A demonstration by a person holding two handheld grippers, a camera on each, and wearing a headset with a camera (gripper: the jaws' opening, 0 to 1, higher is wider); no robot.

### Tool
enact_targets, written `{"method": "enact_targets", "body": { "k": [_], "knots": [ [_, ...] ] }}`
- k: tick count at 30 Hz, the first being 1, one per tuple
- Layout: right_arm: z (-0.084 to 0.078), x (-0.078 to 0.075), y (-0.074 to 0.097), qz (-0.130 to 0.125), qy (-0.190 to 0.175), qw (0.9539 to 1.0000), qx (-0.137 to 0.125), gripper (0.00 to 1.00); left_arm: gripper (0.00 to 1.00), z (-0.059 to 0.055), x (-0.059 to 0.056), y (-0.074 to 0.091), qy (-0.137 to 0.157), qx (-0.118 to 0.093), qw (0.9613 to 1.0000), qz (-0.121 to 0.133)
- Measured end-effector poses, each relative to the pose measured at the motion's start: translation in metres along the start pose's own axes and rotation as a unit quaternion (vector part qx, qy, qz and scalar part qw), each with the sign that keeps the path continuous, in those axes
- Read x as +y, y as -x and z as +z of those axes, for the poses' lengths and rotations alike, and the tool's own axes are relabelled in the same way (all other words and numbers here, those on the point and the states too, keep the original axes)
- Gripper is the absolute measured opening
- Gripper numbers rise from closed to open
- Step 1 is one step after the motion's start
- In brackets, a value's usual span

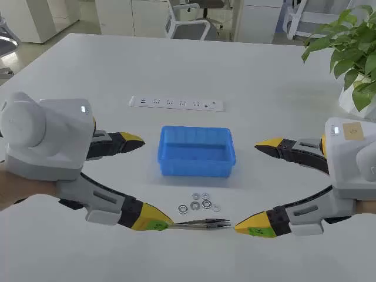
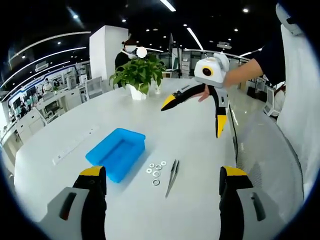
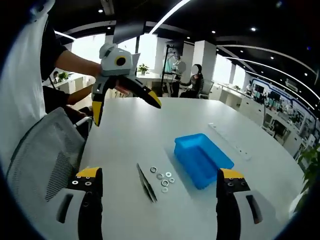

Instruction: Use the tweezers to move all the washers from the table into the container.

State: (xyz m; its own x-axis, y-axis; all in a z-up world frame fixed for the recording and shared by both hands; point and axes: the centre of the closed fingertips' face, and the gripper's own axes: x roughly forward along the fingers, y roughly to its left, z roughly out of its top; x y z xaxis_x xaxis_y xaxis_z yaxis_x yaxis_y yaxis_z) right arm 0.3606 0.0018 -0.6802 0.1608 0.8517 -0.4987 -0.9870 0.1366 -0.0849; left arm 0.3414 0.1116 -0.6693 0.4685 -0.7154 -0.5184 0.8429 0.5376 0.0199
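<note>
Several small metal washers [image 1: 198,204] lie in a loose cluster on the white table, just in front of the blue plastic container [image 1: 196,151]. The tweezers [image 1: 200,224] rest flat on the table in front of the washers. My left gripper [image 1: 147,181] is open to the left of them, its lower jaw tip close to the tweezers' left end. My right gripper [image 1: 248,187] is open on the right, its lower jaw tip near the tweezers' other end. Neither holds anything. The left gripper view has the washers [image 2: 156,171], tweezers [image 2: 172,177] and container [image 2: 116,152]; the right gripper view has the washers [image 3: 162,179], tweezers [image 3: 146,182] and container [image 3: 202,157].
A white power strip [image 1: 176,103] lies behind the container. A potted plant [image 1: 352,53] stands at the far right of the table. An office chair [image 3: 45,155] sits by the table's near edge. People stand in the background.
</note>
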Motion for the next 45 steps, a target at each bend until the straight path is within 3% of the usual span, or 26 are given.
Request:
{"method": "enact_targets", "body": {
  "k": [19,34,40,45],
  "knots": [
    [0.001,-0.001,0.0,0.0,-0.004,1.0,0.003,0.94,0.99,0.0,0.009,0.004,0.008,-0.005,0.9999,0.006],
    [0.002,-0.002,0.0,-0.002,0.0,1.0,0.002,0.93,0.99,0.002,0.0,0.004,-0.004,-0.004,1.0,-0.002],
    [-0.008,0.002,-0.001,-0.003,0.002,0.9999,0.016,0.93,0.99,-0.008,-0.001,0.002,-0.019,0.016,0.9997,-0.007],
    [-0.003,0.002,0.002,-0.009,-0.018,0.9998,-0.004,0.95,0.99,-0.008,0.0,0.002,-0.015,0.015,0.9998,-0.008]
  ]
}}
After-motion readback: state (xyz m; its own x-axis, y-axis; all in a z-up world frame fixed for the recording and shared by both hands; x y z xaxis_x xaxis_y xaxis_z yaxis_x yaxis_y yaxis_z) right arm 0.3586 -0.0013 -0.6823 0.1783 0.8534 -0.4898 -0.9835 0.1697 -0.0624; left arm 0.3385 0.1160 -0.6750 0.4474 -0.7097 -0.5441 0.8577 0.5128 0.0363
